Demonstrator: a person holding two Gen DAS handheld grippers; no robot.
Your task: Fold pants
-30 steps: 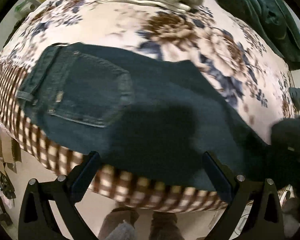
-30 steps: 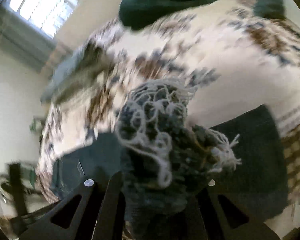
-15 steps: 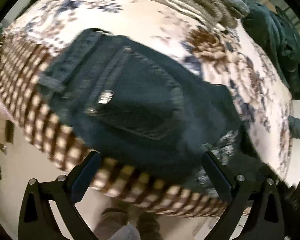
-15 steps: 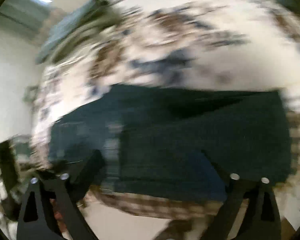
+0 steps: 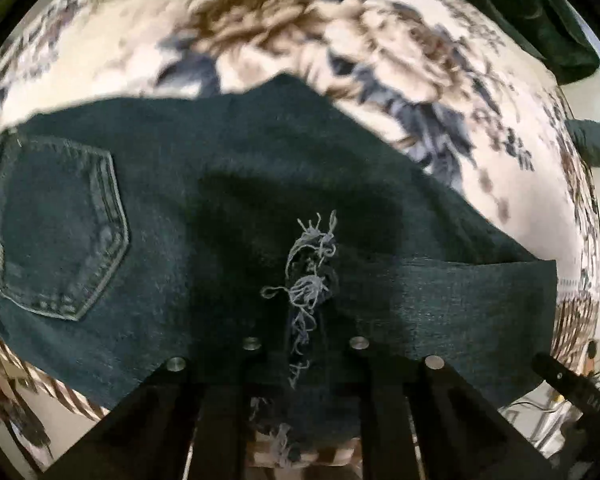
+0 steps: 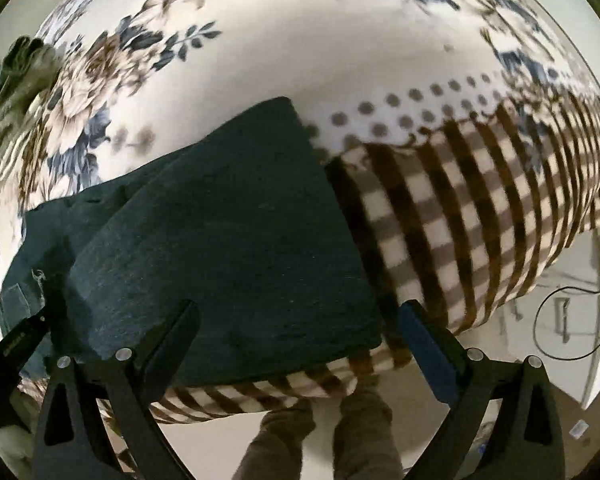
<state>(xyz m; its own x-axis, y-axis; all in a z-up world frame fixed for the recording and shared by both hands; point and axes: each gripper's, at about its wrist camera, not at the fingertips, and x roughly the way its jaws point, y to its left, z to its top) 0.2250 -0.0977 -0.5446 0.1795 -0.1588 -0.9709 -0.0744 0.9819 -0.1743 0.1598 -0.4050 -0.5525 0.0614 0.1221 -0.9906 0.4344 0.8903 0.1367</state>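
Two claws work the dark denim pants (image 5: 228, 216), which lie folded on the floral bedspread (image 5: 380, 52) at the bed's checked edge (image 6: 460, 216). Left claw (image 5: 304, 360) is pressed together on the frayed hem (image 5: 308, 280) — right claw (image 6: 296, 344) is spread wide, holding nothing, above the folded leg.

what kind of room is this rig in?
Likely a bedroom at home. The jeans lie on a bed-like surface under a floral blanket with a checked border, and other clothes are heaped at its far side.
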